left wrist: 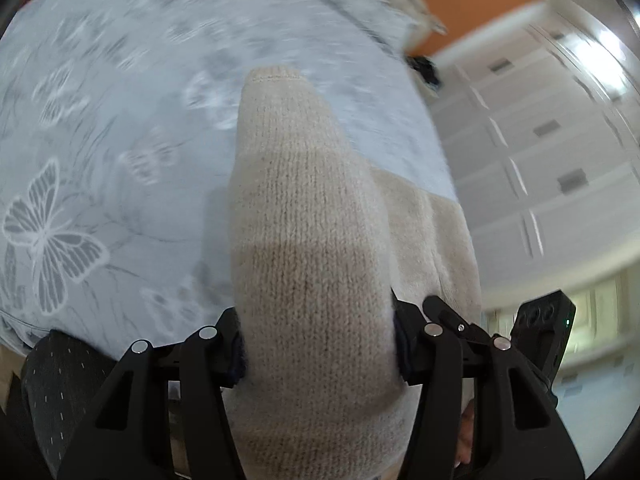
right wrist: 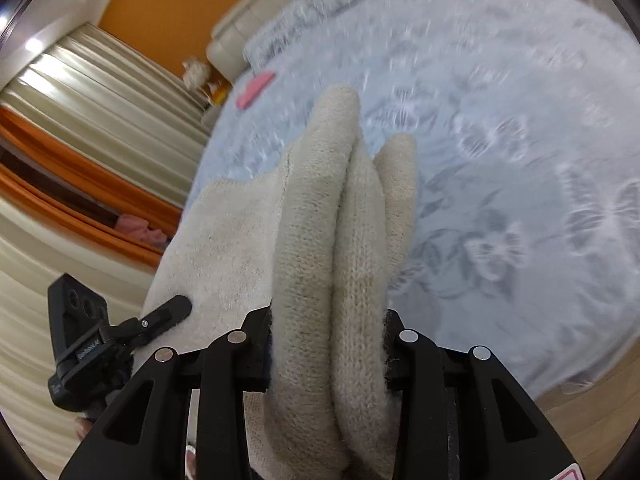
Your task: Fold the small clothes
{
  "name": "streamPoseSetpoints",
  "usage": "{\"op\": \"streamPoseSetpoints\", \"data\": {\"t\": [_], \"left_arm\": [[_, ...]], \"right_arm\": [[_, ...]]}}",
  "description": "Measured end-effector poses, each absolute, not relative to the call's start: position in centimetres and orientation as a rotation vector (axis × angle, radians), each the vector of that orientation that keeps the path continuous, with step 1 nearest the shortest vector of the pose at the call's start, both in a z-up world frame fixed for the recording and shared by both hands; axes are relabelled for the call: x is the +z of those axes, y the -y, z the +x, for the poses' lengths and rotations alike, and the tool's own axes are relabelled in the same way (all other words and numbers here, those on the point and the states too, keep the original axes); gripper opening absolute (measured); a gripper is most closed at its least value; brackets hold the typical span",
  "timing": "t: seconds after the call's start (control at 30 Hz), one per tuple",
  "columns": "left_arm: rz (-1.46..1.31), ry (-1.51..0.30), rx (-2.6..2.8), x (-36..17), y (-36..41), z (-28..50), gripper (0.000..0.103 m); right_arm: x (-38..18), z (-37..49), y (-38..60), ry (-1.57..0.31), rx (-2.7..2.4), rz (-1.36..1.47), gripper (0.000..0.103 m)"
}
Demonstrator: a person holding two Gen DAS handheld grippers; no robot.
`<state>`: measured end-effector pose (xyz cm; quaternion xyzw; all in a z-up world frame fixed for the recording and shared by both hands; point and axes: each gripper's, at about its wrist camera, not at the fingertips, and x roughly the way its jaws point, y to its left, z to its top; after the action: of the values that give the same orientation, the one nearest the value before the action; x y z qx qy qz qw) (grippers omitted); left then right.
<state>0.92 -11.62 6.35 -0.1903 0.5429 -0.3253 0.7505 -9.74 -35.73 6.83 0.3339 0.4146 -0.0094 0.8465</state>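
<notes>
A cream knit garment hangs lifted above the bed and is bunched into thick folds. My left gripper is shut on one fold of it, with the cloth filling the gap between the jaws. In the right wrist view the same garment shows as three stacked folds, and my right gripper is shut on them. The cloth stretches sideways between the two grippers as a flat cream panel. One finger of the left gripper lies against that panel. The garment's lower part is hidden behind the folds.
Below lies a bed with a pale blue butterfly-print bedspread. A small pink item rests near the bed's far side by a cream headboard. White wardrobe doors, striped curtains and a wooden floor surround it.
</notes>
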Motion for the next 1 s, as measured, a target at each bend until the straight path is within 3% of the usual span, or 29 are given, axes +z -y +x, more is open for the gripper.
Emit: {"op": "streamPoseSetpoints", "data": {"t": [0.33,0.6,0.83,1.0], "left_arm": [[-0.294,-0.799,-0.958,23.0,13.0,-7.1,0.055],[-0.287,-0.471,-0.986,33.6,8.6,-7.7,0.058],[-0.271,-0.366,-0.915,37.3,3.6,-4.3,0.059],[-0.295,-0.46,-0.861,34.0,0.9,1.5,0.06]], "right_arm": [[23.7,-19.8,33.3,-0.482,-0.025,0.481,0.034],[33.6,-17.6,31.6,-0.224,0.151,0.43,0.034],[36.1,-11.1,29.0,-0.206,0.28,0.458,0.035],[32.2,-4.9,27.4,-0.303,0.293,0.494,0.035]]}}
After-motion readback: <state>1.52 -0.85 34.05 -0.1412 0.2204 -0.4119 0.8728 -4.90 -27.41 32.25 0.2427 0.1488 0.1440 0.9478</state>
